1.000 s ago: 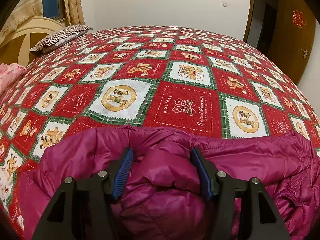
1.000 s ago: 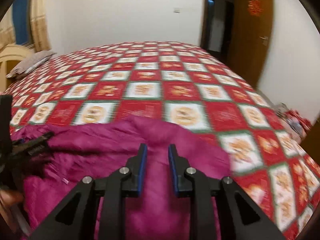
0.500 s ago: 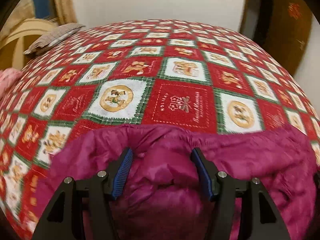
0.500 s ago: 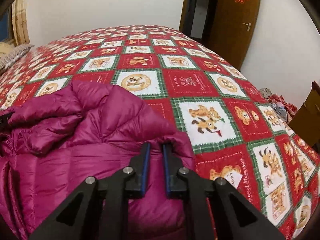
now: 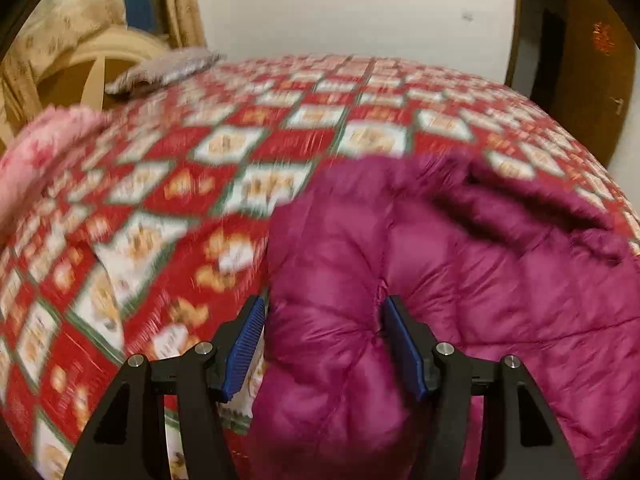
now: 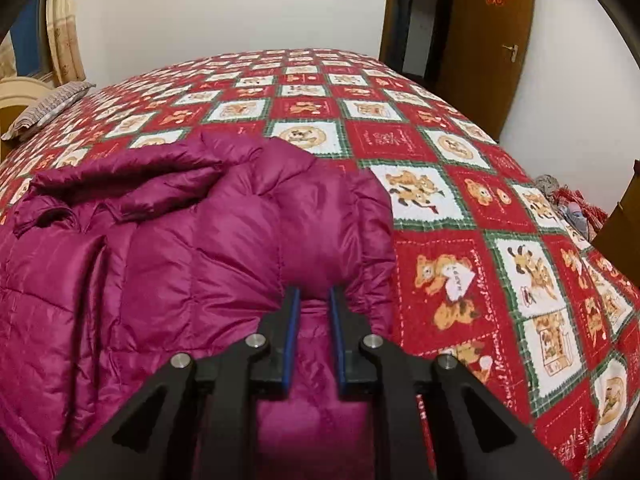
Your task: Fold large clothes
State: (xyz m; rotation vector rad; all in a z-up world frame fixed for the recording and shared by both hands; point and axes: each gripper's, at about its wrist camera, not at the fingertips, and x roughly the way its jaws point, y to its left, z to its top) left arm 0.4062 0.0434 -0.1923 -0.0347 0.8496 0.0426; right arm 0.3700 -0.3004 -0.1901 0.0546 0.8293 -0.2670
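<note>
Here the magenta down jacket (image 6: 192,248) lies bunched on the near part of the bed, and both grippers have a hold of it. The left gripper (image 5: 324,344) stands fairly wide, with a thick puffy roll of the jacket filling the gap and bulging against both blue pads. The right gripper (image 6: 314,320) is narrow, its jaws opening slightly, with a thin pinch of the jacket's right edge between the pads.

To do this fold well, I would judge that both hands should carry their edges over together and level, so the slippery quilted shell lands flat instead of sliding into a heap; the padding will spring back, so it wants pressing down after release.

Beyond the jacket, the red and green patchwork bedspread (image 6: 460,208) with bear prints covers the whole bed. Far left of the jacket sits a striped pillow (image 6: 48,108) by the cream headboard (image 5: 100,64), with curtains (image 5: 176,4) behind. Far right of the jacket stands a brown wooden door (image 6: 492,40).
</note>
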